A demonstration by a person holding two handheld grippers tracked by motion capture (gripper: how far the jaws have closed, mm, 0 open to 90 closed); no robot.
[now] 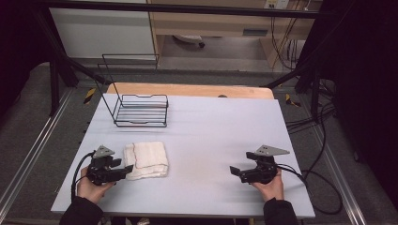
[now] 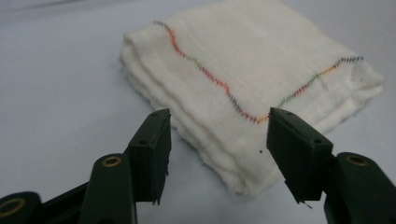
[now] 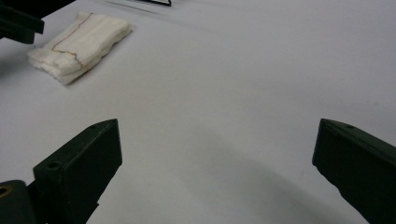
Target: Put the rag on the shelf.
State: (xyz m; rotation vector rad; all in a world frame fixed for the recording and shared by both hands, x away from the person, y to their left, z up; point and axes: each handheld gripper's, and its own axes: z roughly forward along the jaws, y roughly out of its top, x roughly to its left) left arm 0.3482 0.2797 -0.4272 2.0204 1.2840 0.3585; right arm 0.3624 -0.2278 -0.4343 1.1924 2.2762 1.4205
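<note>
A folded white towel [image 1: 146, 160] with a multicoloured stitched seam lies on the pale table, left of centre near the front. My left gripper [image 1: 126, 168] is open at the towel's left edge, its jaws just short of the cloth. In the left gripper view the towel [image 2: 247, 79] lies right ahead of the open left gripper [image 2: 217, 156], whose jaws straddle its near corner without closing. My right gripper [image 1: 233, 170] is open over bare table at the front right. The right gripper view shows the open right gripper [image 3: 217, 158] with the towel [image 3: 79, 44] far off at the upper left.
A black wire rack [image 1: 141, 108] with a tall wire back stands at the table's far left. The table [image 1: 220, 136] is wide and bare between towel and right gripper. Cables [image 1: 324, 183] trail off the right edge. Dark frame posts stand at both sides.
</note>
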